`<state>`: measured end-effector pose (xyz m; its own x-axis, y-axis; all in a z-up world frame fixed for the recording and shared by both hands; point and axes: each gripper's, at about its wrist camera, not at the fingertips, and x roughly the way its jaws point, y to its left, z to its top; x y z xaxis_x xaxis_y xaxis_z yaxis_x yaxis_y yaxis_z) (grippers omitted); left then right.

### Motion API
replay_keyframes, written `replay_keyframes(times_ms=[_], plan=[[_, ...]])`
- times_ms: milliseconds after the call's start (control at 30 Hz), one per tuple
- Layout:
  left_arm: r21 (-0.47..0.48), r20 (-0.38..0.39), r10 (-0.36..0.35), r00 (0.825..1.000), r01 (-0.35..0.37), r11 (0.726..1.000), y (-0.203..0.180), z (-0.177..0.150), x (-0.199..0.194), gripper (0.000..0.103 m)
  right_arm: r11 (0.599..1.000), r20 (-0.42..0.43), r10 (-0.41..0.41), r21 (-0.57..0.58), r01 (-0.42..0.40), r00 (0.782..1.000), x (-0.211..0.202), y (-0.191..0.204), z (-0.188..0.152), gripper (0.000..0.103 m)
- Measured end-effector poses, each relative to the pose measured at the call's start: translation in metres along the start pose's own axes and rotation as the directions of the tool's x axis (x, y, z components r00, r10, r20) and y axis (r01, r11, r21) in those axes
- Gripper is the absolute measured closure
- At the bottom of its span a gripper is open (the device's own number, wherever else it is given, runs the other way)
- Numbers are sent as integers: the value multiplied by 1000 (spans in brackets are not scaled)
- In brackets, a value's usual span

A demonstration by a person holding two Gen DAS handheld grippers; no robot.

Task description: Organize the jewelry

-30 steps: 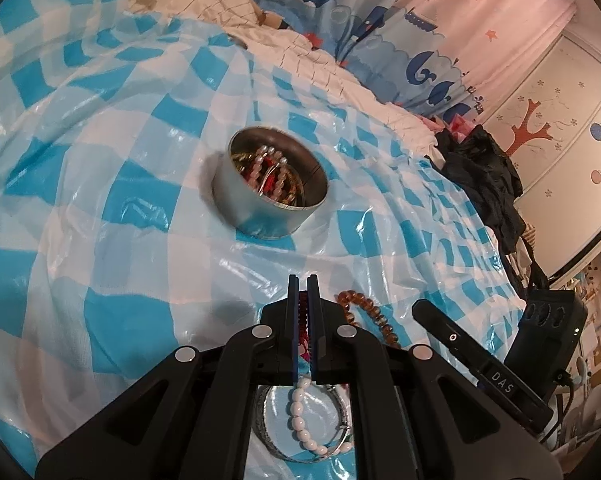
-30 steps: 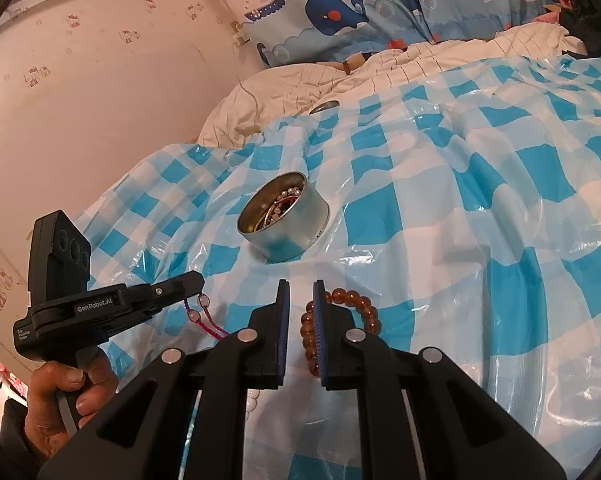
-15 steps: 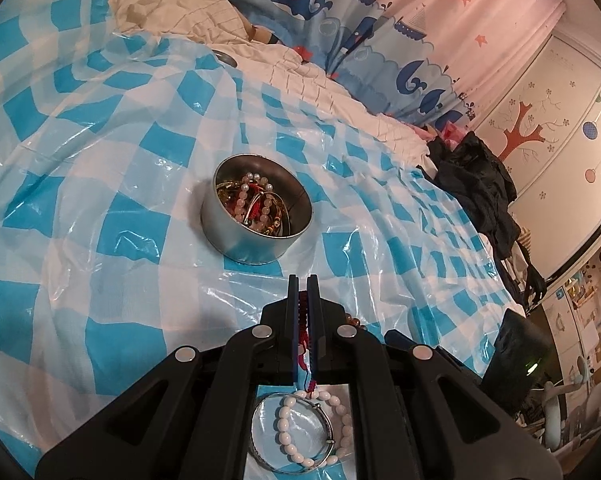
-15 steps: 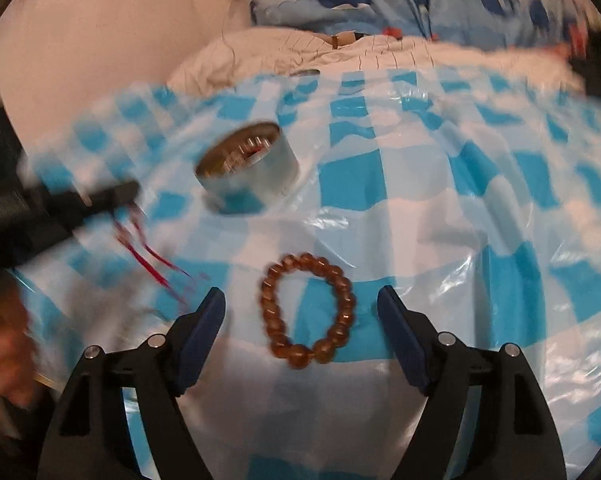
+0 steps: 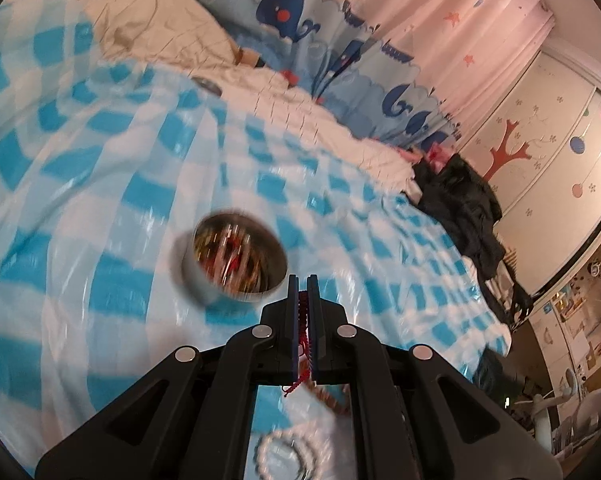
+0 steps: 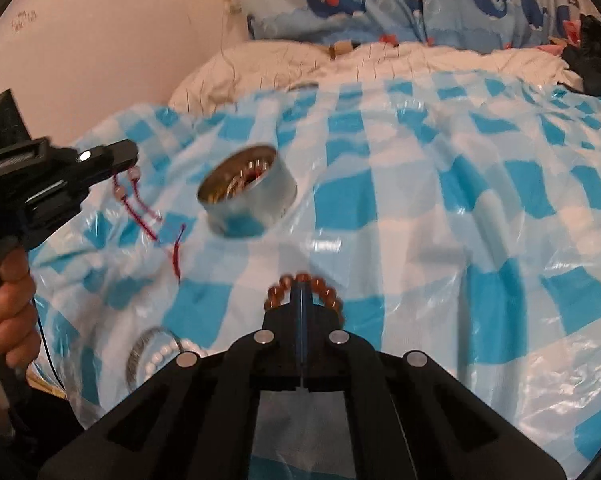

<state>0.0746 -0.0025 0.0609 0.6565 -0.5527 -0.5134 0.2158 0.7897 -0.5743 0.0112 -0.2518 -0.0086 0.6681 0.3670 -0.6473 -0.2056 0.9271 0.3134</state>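
My left gripper (image 5: 303, 280) is shut on a red cord bracelet (image 5: 305, 322) that hangs between its pads. In the right wrist view the left gripper (image 6: 129, 155) holds it in the air left of the tin, and the red cord bracelet (image 6: 134, 200) dangles with small beads on it. The round metal tin (image 5: 236, 258) holds several bracelets and is also visible as the tin (image 6: 248, 196) on the checked sheet. My right gripper (image 6: 301, 290) is closing, its jaws together over the far arc of an amber bead bracelet (image 6: 324, 286). No bead shows between the pads.
A pearl bracelet (image 6: 168, 350) lies inside a silver bangle (image 6: 138, 354) at the sheet's near left. A hand (image 6: 8, 300) grips the left tool. A cream quilt (image 6: 380, 60), whale curtain (image 5: 284, 12) and dark clothes (image 5: 460, 192) border the blue checked plastic sheet (image 6: 500, 184).
The left gripper has risen with the red cord off the sheet and come nearer the tin. The right jaws spread wide around the amber bracelet, then shut over it.
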Motion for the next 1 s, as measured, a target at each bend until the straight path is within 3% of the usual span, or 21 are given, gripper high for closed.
replay_keyframes(times_ms=[133, 167, 200, 233, 267, 300, 367, 400, 500, 567, 700, 1000], plan=[[4, 22, -11, 1000, 11, 1000, -1, 25, 15, 100, 1000, -47, 3, 23, -2, 999, 9, -3, 3, 102], [-5, 37, -20, 999, 20, 1000, 2, 33, 22, 100, 1000, -58, 0, 26, 1, 998, 12, -3, 3, 89], [-17, 45, -12, 999, 12, 1000, 6, 37, 27, 100, 1000, -70, -5, 30, 7, 998, 16, -3, 1, 69], [-33, 43, 14, 999, -13, 999, 13, 43, 39, 99, 999, -63, -19, 44, 22, 998, 17, -3, 0, 37], [-37, 16, 52, 999, -51, 998, 19, 45, 52, 99, 999, -53, -25, 47, 28, 998, 17, -4, -1, 35], [-40, -21, 99, 995, -100, 994, 25, 46, 65, 99, 999, -60, -32, 33, 34, 998, 19, -3, -2, 35], [-47, -78, 191, 978, -195, 980, 40, 43, 85, 98, 998, -90, -57, -10, 56, 994, 26, 1, -4, 47], [-61, -95, 204, 974, -210, 976, 48, 40, 89, 98, 998, -100, -63, -28, 61, 993, 28, 2, -6, 48], [-91, -101, 213, 972, -222, 971, 56, 38, 88, 88, 996, -114, -58, -80, 49, 992, 32, 10, -7, 67], [-82, -84, 212, 974, -218, 972, 54, 37, 80, 79, 994, -106, -55, -102, 44, 993, 31, 13, -9, 90], [-110, -42, 206, 978, -210, 972, 52, 30, 51, 58, 997, -95, -39, -71, 32, 995, 26, 8, -9, 91], [-99, -60, 193, 979, -198, 975, 43, -15, 1, 52, 997, 50, 80, -8, -79, 996, -9, 8, 2, 91]])
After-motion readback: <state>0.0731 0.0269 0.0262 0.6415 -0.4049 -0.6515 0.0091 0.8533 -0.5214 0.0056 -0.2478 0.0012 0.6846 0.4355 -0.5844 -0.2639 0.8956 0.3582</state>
